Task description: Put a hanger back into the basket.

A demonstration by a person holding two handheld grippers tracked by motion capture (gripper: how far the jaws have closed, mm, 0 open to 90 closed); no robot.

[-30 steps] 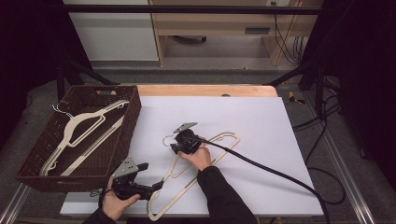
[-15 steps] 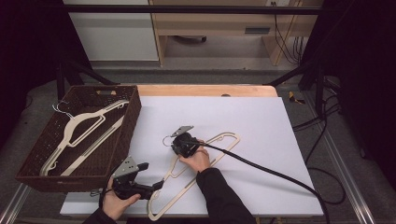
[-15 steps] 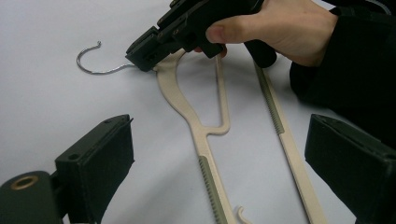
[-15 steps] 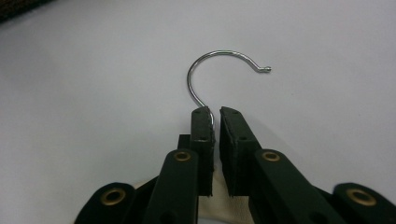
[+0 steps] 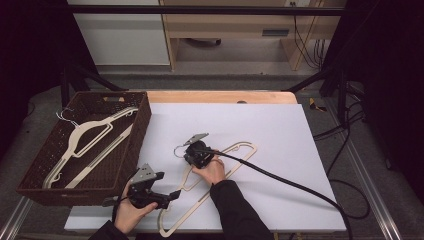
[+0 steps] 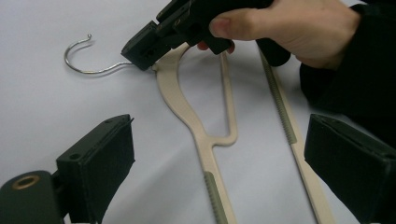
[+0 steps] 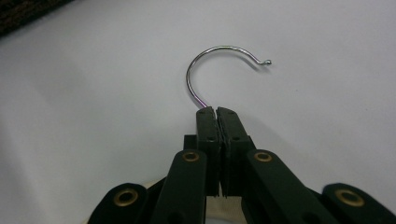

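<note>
The right gripper is clamping its just-closed jaws on the hanger's hook; the left gripper's jaws are standing open near the tabletop's front edge.

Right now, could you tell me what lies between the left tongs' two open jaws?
In the left gripper view, the beige hanger on the white table sheet lies between the left tongs' jaws, untouched.

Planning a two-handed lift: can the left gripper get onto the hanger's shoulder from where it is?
Probably yes. The left gripper is open, jaws either side of the hanger lying flat on the white sheet, nothing between. The right gripper clamps the neck by the hook, farther up.
</note>
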